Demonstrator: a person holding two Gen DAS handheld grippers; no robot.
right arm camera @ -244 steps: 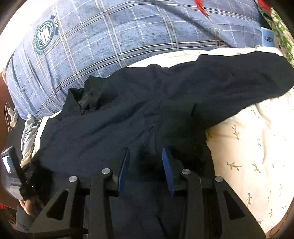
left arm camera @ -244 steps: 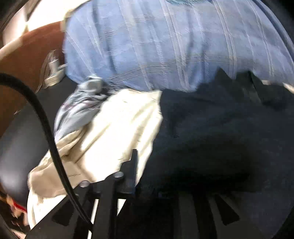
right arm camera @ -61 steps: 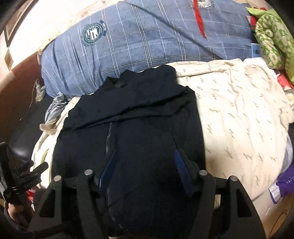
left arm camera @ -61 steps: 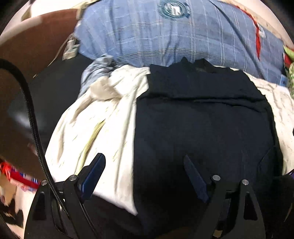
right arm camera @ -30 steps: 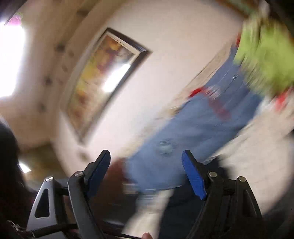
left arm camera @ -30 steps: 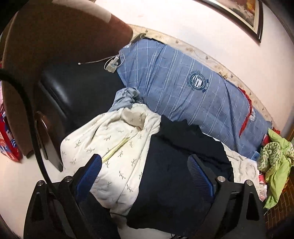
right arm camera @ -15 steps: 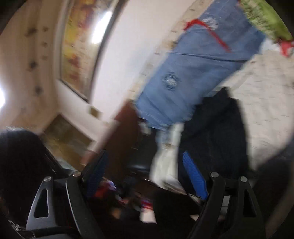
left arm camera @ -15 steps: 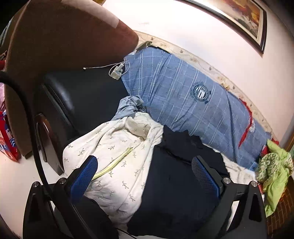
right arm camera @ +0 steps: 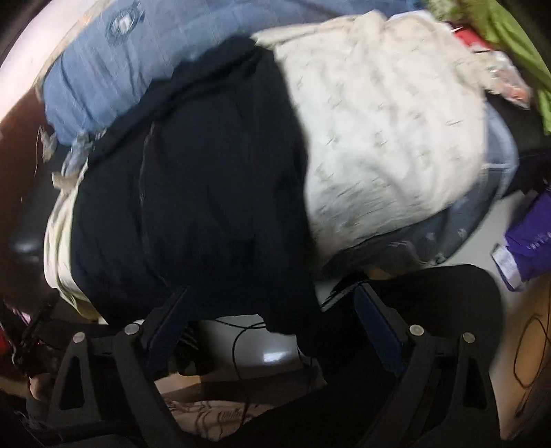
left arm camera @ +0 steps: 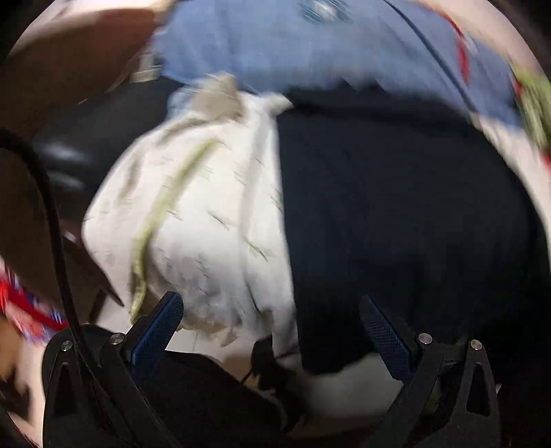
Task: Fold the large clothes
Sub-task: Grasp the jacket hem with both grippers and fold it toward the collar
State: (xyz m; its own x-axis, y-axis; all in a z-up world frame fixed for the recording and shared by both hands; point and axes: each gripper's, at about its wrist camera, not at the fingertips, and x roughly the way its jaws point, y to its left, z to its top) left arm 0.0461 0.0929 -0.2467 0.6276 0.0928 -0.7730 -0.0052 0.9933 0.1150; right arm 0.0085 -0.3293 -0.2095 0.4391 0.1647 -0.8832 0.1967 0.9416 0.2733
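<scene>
A dark navy garment (left arm camera: 396, 213) lies spread on a cream leaf-print sheet (left arm camera: 206, 213), its near hem hanging over the bed's front edge. My left gripper (left arm camera: 272, 317) stands open above the seam between sheet and garment, nothing between its blue pads. In the right wrist view the same navy garment (right arm camera: 206, 179) fills the middle, its hem drooping between the fingers. My right gripper (right arm camera: 272, 303) is open and its jaws are still opening; the pads do not press on the cloth. Both views are blurred by motion.
A blue plaid pillow (right arm camera: 113, 58) lies along the wall behind the garment. A dark chair (left arm camera: 69, 148) stands at the left. Green cloth (right arm camera: 509, 31) and a purple package (right arm camera: 530, 248) sit at the right. The floor (right arm camera: 272, 348) with a thin cable shows below the bed's edge.
Both grippers have swung down from facing the wall and room toward the bed's near edge. The navy garment now fills both views. The right jaws stand wider apart.
</scene>
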